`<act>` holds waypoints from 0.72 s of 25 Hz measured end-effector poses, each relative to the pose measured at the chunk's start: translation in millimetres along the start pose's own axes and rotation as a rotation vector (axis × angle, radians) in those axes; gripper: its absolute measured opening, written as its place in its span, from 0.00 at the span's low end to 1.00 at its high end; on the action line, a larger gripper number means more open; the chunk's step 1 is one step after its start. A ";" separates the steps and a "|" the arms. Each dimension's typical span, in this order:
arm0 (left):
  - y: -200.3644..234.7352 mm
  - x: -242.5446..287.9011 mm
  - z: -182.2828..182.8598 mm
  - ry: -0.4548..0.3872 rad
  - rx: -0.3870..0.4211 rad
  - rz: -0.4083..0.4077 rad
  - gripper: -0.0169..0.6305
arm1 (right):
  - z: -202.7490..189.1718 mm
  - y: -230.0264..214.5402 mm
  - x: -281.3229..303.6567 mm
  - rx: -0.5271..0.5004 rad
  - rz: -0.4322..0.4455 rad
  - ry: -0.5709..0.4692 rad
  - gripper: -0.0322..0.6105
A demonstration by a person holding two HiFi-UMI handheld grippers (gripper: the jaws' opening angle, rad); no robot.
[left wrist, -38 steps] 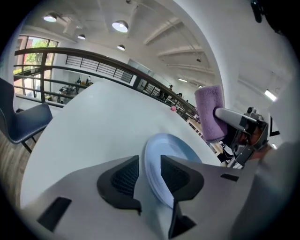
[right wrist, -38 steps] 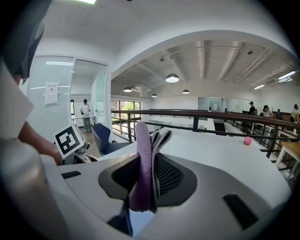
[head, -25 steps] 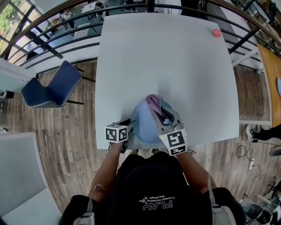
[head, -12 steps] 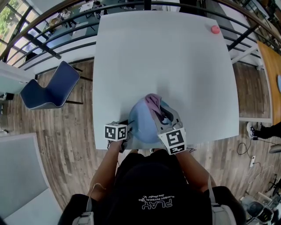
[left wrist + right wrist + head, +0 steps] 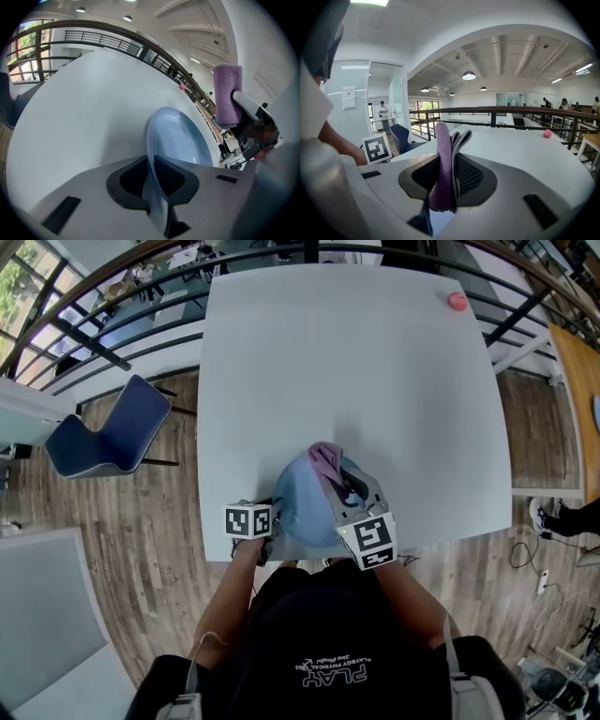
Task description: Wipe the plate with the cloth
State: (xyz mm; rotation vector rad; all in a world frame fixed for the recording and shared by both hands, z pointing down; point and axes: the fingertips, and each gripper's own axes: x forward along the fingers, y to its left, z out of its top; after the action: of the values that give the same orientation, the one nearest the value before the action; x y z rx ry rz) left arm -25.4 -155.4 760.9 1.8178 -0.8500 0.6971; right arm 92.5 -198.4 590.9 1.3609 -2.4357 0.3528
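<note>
Your left gripper (image 5: 152,168) has just been closing its jaws, and the near rim of the light blue round plate (image 5: 305,507) sits between them. The pads look clamped on that rim, so you have a pinch hold on the plate. You grip at the edge because that steadies the plate and leaves its whole face free for wiping.

The plate is at the near edge of the white square surface (image 5: 347,362), right in front of you. In the left gripper view it runs almost edge-on out from the jaws, with its face turned toward your other hand. Whether its far side rests on the surface or is lifted, I cannot tell.

Your right gripper (image 5: 447,171) is closed on the folded purple cloth (image 5: 326,460). The folds stick up and out past the jaws, so soft cloth rather than hard gripper would meet the plate. The cloth hangs over the far part of the plate. I cannot confirm contact; in the left gripper view it looks just clear of the face.

My judgement: you are set up to wipe and no wiping shows yet.

A small pink ball (image 5: 457,302) lies at the far right corner, well apart.
</note>
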 end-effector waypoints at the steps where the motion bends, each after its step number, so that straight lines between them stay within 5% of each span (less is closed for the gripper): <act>1: 0.1 0.5 1.1 -0.007 -0.020 -0.007 0.11 | -0.6 -0.3 0.3 0.003 0.000 0.000 0.20; 7: -3.4 -4.1 8.0 -0.052 -0.136 -0.069 0.07 | -13.4 -5.9 -3.2 0.006 -0.023 0.025 0.20; 18: -14.9 -24.4 37.5 -0.155 -0.103 -0.089 0.08 | -14.8 -1.3 -10.3 0.019 -0.021 0.035 0.20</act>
State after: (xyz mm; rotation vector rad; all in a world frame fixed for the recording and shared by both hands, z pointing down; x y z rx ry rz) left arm -24.6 -180.1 720.8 1.8213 -0.8840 0.4526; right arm 101.0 -185.6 600.4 1.3753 -2.3943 0.3928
